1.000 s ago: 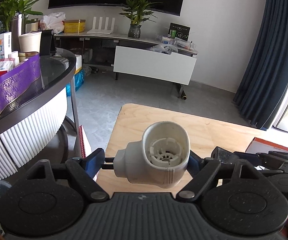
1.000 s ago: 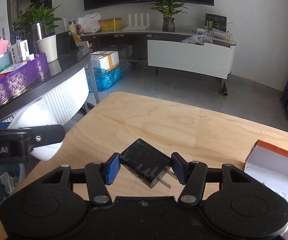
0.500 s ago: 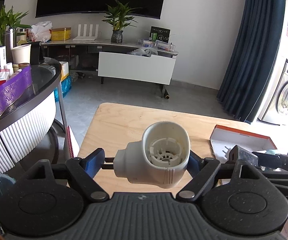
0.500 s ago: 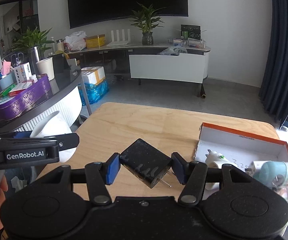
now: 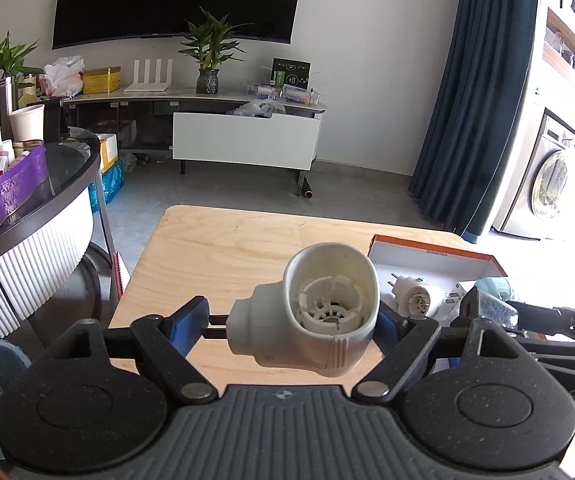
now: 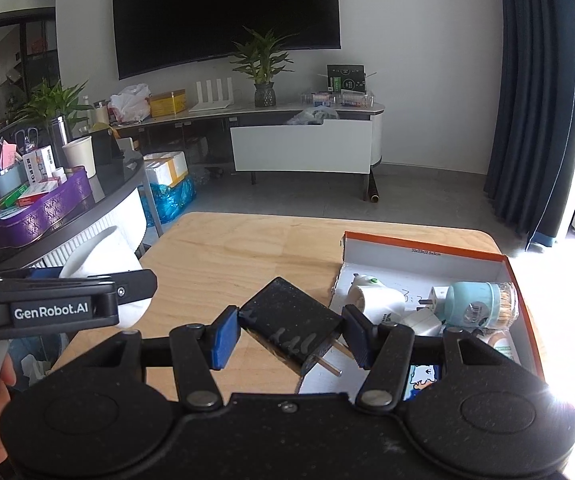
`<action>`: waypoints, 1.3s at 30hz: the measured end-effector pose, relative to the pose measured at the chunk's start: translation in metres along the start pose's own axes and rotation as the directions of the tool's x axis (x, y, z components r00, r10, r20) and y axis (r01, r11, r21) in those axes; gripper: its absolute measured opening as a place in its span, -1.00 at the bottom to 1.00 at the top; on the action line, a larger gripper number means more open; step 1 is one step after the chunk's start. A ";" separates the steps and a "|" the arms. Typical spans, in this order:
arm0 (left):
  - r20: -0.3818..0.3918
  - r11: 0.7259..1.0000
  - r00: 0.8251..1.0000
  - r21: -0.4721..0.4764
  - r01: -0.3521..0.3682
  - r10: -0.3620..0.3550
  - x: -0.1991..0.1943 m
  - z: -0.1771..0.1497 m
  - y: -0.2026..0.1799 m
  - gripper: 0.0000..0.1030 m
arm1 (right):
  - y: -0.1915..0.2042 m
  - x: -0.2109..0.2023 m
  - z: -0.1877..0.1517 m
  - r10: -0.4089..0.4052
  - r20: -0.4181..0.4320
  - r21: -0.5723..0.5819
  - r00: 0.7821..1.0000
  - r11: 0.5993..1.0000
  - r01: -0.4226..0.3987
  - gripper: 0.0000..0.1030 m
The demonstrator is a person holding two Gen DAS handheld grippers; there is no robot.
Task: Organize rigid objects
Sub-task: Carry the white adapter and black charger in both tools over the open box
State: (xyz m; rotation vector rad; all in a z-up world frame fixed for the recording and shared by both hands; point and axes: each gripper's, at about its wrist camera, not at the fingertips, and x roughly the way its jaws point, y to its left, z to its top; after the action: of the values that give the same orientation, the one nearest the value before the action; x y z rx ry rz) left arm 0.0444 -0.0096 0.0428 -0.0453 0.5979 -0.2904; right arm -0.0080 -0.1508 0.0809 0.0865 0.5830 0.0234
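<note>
Above the wooden table (image 5: 223, 248), the left gripper (image 5: 293, 322) clamps a white fitting (image 5: 311, 320), mouth facing away, stub pointing left. The right gripper (image 6: 291, 336) pinches a black charger (image 6: 289, 328) held diagonally, prongs down-right. Only the right view shows the orange-rimmed box (image 6: 427, 254) fully.

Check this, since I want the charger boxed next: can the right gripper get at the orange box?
Probably yes. The right gripper, shut on the black charger, is beside the orange box, whose top is open.
</note>
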 end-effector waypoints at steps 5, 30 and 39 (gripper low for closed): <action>0.000 1.000 1.000 0.017 0.018 -0.018 -0.003 -0.003 -0.010 0.66 | -0.009 -0.014 -0.005 -0.014 0.012 0.014 1.000 1.000 0.014 0.32; -0.043 0.979 0.985 0.114 0.171 -0.167 0.007 -0.017 -0.070 0.66 | -0.087 -0.058 -0.027 -0.179 0.034 0.138 0.983 0.975 0.173 0.32; -0.058 0.967 0.978 0.150 0.205 -0.199 0.012 -0.017 -0.083 0.66 | -0.103 -0.064 -0.030 -0.206 0.035 0.167 0.978 0.966 0.197 0.32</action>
State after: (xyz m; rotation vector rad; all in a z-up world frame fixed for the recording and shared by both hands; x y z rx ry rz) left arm 0.0223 -0.0922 0.0325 0.0508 0.6120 -0.5365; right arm -0.0783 -0.2542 0.0822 0.1857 0.5386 -0.2242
